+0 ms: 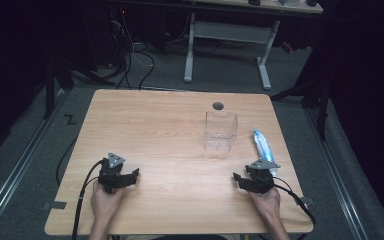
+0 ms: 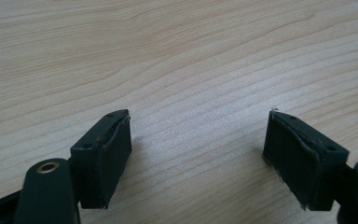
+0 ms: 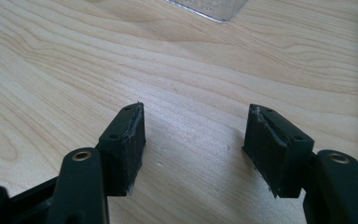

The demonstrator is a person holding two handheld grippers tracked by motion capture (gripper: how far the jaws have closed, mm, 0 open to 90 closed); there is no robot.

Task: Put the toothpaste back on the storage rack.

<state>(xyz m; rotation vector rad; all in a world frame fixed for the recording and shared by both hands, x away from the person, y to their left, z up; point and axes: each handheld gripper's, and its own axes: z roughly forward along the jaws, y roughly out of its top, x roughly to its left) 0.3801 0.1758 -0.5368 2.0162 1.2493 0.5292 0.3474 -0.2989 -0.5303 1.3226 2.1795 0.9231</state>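
Your left gripper [image 1: 130, 176] and right gripper [image 1: 240, 179] rest on the table [image 1: 155, 130], jaws released; the clear box [image 1: 220, 131] stands beside the toothpaste tube [image 1: 263, 146].

High view: mounted above the person's side, looking forward and down. It takes in the whole wooden table [image 1: 170, 135], with floor and a desk frame [image 1: 227, 35] toward 12 o'clock.

Left gripper view: very near the tabletop [image 2: 177, 60], at a low angle along its own jaws.

Right gripper view: equally near and low. A clear container [image 3: 209, 8] clips the frame at 12 o'clock, probably the clear box [image 1: 220, 131] in the high view.

All three views share the tabletop.
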